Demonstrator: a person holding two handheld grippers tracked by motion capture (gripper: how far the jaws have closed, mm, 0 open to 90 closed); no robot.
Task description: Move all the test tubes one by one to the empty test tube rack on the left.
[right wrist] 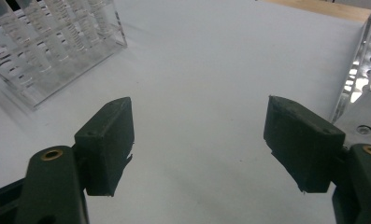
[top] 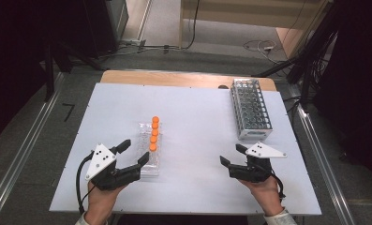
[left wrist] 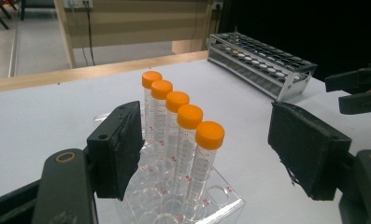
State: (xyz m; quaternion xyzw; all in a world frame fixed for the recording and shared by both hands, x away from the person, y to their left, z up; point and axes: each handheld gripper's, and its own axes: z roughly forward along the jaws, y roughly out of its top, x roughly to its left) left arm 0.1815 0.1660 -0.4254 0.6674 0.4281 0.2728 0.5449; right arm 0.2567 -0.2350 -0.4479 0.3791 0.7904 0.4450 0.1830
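orange-capped tubes [top: 153,132], five in a row, stand upright in a clear plastic rack [top: 150,164] at the centre-left of the high view, on the white table [top: 197,122]. the left gripper [top: 134,153] sits just lower left of that rack, jaws spread wide and pressing on nothing, the nearest tube between them. the right gripper [top: 231,156] rests at lower right, well apart, also open and empty. a metal rack [top: 250,108] lies at upper right.
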